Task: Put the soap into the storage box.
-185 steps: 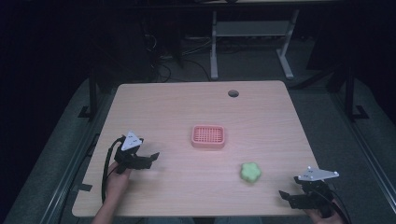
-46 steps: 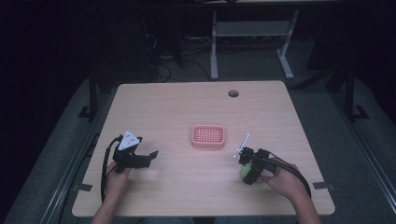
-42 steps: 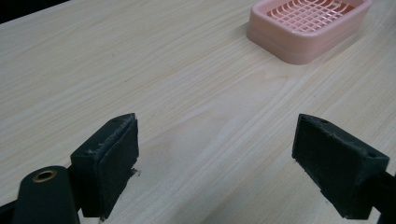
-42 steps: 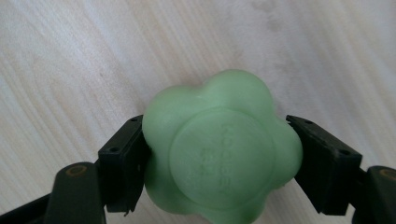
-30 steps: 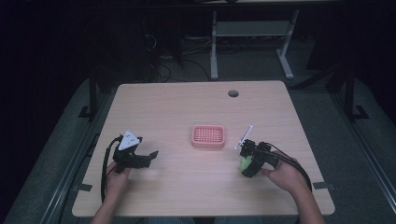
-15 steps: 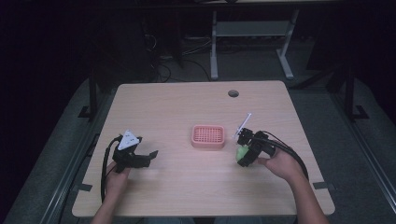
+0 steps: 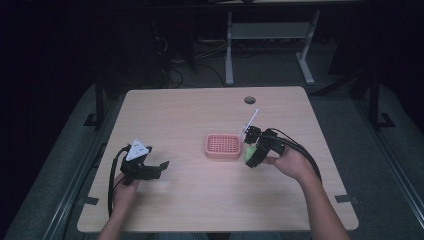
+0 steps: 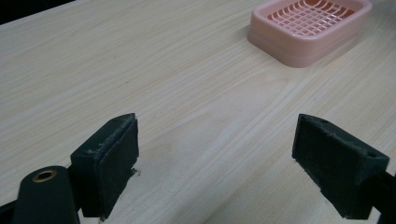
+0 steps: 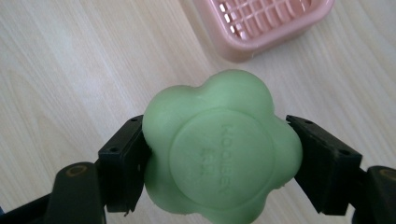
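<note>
- We had the green flower-shaped soap (image 9: 219, 149) clamped in the right gripper (image 7: 252, 152), one pad (image 9: 122, 163) pressing on each side of it, so the jaws were only partly closed around its width.
- The grip sat across the soap's middle lobes, which we reckon kept it from slipping or tipping while lifted.
- The soap hung clear of the wooden table (image 7: 190, 115), just right of the pink soap dish (image 7: 223, 146) in the high view, and the dish's slotted tray was bare. Looks like the soap was headed in there.
- The dish sat near the table's centre, within easy reach of both hands, probably why the carry was so short.
- The left gripper (image 7: 150, 170) was parked low at the near left, well apart from the dish, its jaws wide with nothing between them, just bare wood. We'd guess it was simply keeping out of the way.
</note>
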`<move>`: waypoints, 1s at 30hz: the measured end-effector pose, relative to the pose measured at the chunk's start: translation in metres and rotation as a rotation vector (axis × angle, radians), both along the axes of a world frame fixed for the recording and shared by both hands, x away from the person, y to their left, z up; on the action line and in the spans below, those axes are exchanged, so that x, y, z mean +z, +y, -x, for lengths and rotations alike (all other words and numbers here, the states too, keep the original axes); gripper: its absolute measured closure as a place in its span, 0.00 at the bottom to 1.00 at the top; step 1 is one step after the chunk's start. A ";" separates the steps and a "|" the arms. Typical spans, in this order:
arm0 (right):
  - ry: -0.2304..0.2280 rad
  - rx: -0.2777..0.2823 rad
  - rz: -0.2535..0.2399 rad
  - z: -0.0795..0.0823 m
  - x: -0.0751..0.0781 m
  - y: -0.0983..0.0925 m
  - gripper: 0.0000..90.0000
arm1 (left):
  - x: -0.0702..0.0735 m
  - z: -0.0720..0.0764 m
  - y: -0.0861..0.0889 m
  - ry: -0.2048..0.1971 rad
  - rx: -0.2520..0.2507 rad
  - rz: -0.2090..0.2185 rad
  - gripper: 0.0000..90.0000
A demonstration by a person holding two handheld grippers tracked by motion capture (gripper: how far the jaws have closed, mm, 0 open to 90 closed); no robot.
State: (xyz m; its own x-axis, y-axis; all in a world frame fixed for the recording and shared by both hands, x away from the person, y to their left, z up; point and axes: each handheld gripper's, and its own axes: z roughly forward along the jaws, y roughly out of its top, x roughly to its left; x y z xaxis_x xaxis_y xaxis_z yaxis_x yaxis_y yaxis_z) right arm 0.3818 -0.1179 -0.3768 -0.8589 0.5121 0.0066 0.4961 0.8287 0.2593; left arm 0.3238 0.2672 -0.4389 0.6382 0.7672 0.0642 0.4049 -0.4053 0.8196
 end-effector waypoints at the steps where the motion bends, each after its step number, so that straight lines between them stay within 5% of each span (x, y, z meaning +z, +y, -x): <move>1: -0.005 0.001 0.000 -0.001 0.001 0.002 0.28 | 0.000 0.000 0.000 -0.002 0.000 0.001 0.16; 30: 0.021 0.021 0.015 -0.037 0.007 0.031 0.28 | 0.001 0.000 0.001 -0.004 0.009 0.009 0.16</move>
State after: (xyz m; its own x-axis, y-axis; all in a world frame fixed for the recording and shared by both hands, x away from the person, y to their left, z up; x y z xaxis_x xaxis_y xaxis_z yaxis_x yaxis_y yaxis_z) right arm 0.4190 -0.0870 -0.3697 -0.8691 0.4944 0.0171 0.4839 0.8424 0.2371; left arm 0.3239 0.2687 -0.4384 0.6306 0.7738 0.0597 0.4053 -0.3939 0.8250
